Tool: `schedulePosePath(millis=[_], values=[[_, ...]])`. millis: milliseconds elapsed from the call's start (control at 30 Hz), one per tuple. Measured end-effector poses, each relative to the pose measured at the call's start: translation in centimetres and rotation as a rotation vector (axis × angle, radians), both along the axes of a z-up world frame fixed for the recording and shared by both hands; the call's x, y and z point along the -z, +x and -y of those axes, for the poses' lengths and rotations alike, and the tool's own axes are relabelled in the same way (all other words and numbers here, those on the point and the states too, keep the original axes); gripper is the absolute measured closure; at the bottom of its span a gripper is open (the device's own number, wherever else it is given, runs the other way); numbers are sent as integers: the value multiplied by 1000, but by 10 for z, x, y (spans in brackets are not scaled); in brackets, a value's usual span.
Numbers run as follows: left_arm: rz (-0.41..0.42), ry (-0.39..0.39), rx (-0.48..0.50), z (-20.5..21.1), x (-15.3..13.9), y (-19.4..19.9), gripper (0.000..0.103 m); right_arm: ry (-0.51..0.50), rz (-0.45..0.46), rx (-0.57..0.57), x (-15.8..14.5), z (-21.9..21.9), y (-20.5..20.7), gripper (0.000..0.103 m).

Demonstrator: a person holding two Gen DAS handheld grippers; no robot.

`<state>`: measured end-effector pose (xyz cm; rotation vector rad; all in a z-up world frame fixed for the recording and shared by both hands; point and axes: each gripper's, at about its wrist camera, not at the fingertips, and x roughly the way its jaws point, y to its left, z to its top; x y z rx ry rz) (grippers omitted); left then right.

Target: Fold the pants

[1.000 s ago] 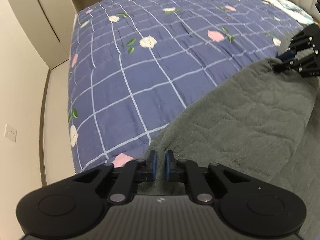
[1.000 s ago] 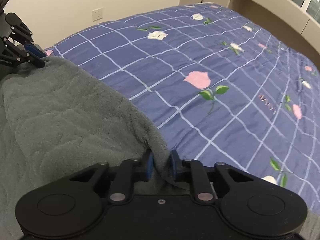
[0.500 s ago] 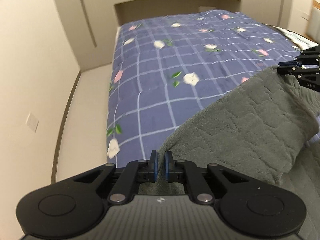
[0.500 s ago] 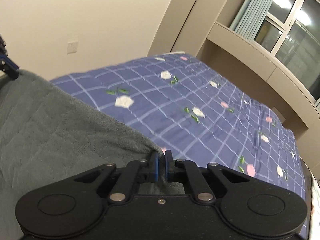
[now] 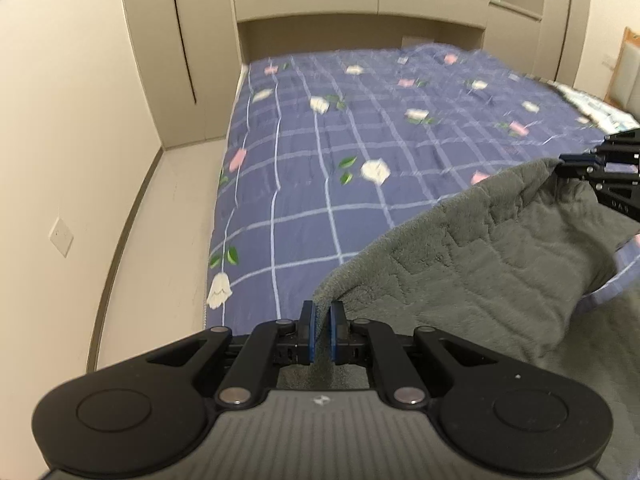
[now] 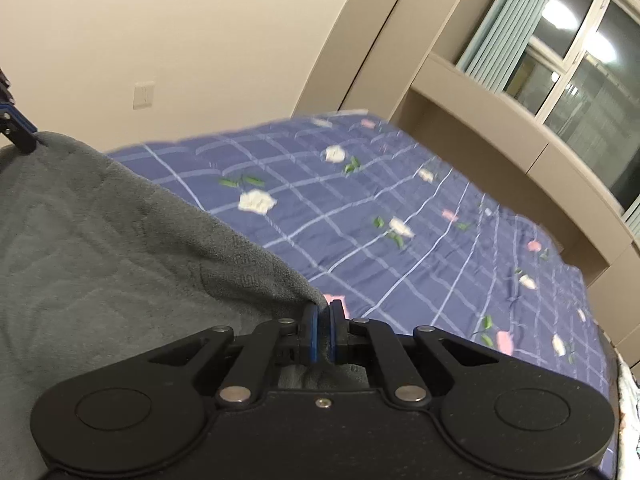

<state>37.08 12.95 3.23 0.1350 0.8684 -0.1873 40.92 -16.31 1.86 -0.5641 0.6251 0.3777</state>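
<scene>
Left gripper (image 5: 322,332): jaws closed on one corner of the grey fleece pants (image 5: 480,260), fabric pinched between the blue pads. Right gripper (image 6: 323,330): jaws closed on the opposite corner of the same edge, fabric likewise between the pads. The held edge spans between the two grippers, clear of the surface, with the rest of the pants hanging toward the near side. Beneath and beyond lies the bed, covered by a blue checked quilt (image 5: 360,168) with flower prints. A beige wall (image 6: 160,40) stands to the left; built-in cabinets (image 5: 360,4) and a window (image 6: 580,40) are at the far end.
</scene>
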Motion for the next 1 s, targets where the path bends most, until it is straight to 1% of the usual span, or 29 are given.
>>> schedulePosePath(millis=[100,300,467,533,667,867,900,1000], values=[[40,-18,13,4,-20,-23,97,21,28,-4,-18,12,-29,98],[88,-54,38,18,-51,-78,97,63,65,7,-45,34,-91,98],[99,-57,67,30,-59,-127,97,83,65,8,-57,53,-152,98],[98,-52,75,35,-56,-143,97,81,59,10,-57,57,-173,98],[93,-14,92,47,-42,-176,97,96,41,27,-49,63,-213,99],[26,-26,81,54,-11,-212,99,131,6,64,-24,68,-263,99],[17,-26,78,55,-5,-218,101,136,0,69,-20,69,-269,99],[13,-15,76,58,11,-231,101,148,-23,88,-7,67,-288,99]])
